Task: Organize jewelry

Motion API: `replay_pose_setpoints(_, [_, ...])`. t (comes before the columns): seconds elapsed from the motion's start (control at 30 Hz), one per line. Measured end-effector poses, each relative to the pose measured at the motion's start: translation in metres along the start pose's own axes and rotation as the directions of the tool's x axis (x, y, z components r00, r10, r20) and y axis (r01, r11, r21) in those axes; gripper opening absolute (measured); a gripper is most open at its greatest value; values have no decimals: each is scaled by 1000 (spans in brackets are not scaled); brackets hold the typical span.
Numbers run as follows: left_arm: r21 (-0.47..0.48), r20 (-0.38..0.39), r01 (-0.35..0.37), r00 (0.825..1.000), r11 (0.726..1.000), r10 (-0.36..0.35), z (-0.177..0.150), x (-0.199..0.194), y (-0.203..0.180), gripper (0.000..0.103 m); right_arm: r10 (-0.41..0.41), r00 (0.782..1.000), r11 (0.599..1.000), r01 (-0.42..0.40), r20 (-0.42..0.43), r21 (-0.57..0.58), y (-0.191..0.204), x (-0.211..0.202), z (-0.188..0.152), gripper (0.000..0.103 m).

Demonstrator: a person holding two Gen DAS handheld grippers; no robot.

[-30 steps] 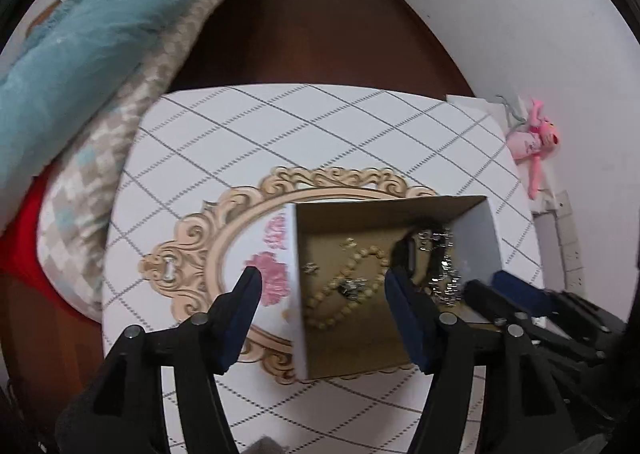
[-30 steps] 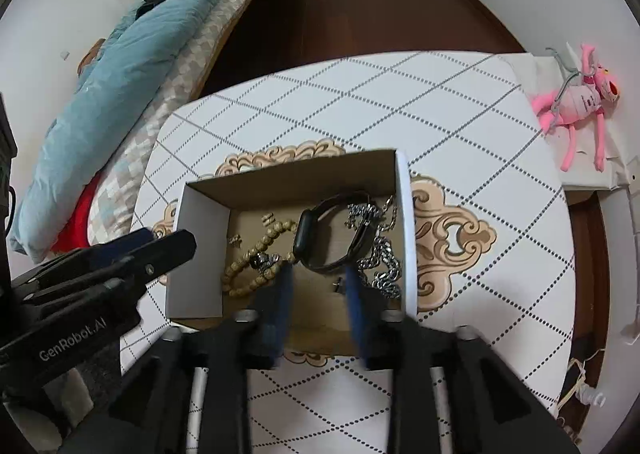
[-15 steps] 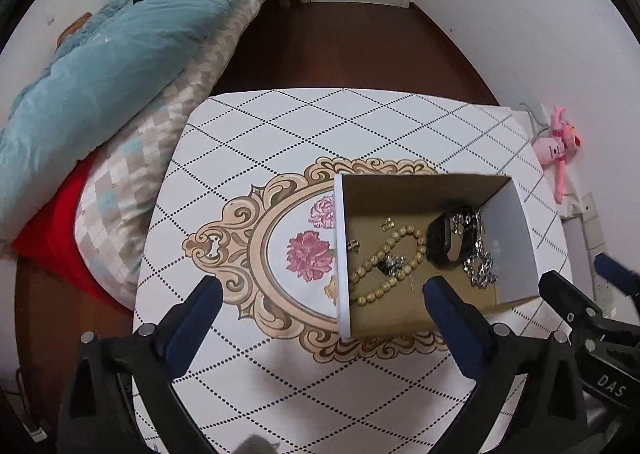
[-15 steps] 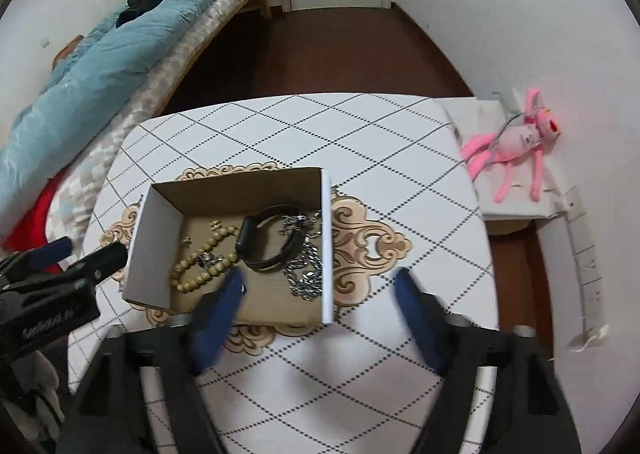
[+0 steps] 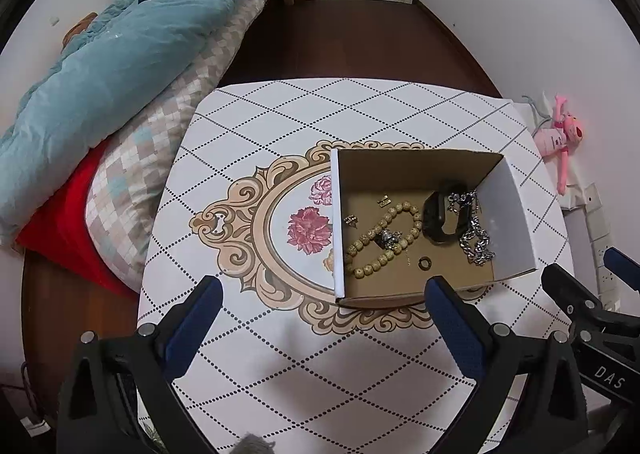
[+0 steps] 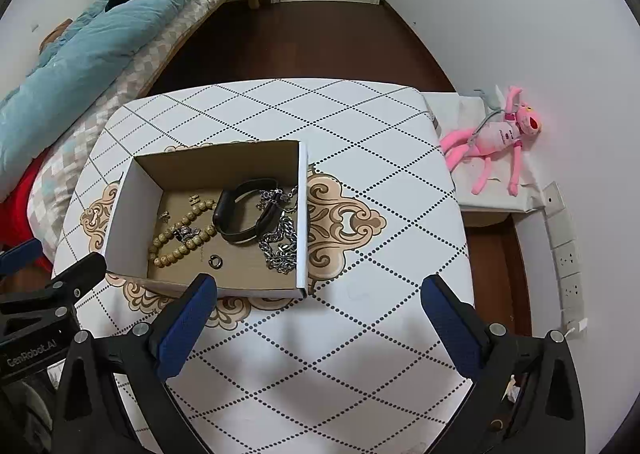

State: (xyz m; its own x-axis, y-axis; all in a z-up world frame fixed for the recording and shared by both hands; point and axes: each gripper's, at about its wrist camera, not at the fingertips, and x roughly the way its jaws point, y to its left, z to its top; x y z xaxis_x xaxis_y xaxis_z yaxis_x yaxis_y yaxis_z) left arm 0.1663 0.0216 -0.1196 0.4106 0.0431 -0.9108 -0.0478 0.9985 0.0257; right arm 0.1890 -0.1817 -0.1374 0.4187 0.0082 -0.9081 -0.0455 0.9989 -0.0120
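Observation:
An open cardboard box (image 5: 516, 221) (image 6: 132, 205) sits on the patterned table. Inside lie a wooden bead bracelet (image 5: 380, 242) (image 6: 180, 238), a black band (image 5: 440, 213) (image 6: 240, 213), a silver chain (image 5: 476, 242) (image 6: 282, 246), a small ring (image 5: 423, 263) (image 6: 216, 262) and small earrings (image 5: 351, 219). My left gripper (image 5: 320, 310) is open and empty, above the table in front of the box. My right gripper (image 6: 316, 302) is open and empty, in front of the box's right corner.
The table (image 5: 280, 117) (image 6: 380, 173) has a white diamond-pattern cover with an ornate floral medallion. A bed with a teal duvet (image 5: 112, 65) lies to the left. A pink plush toy (image 6: 492, 137) lies on a low white stand at the right wall.
Both grippers have pulled back and up from the box. The right gripper opened wide; the left opened wider. All jewelry stays in the box.

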Motion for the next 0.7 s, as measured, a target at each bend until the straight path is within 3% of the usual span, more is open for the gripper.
replay_pose_setpoints(0.3, [-18,91,-13,996,1000,15,-7,-62,2,103,-5,997,1000,3,78,24,-7,-55,-6,103])
replay_pose_setpoints(0.7, [-17,219,24,976,1000,-20,-27,-158,-2,103,-8,968,1000,6,252,11,-9,-180,-27,103])
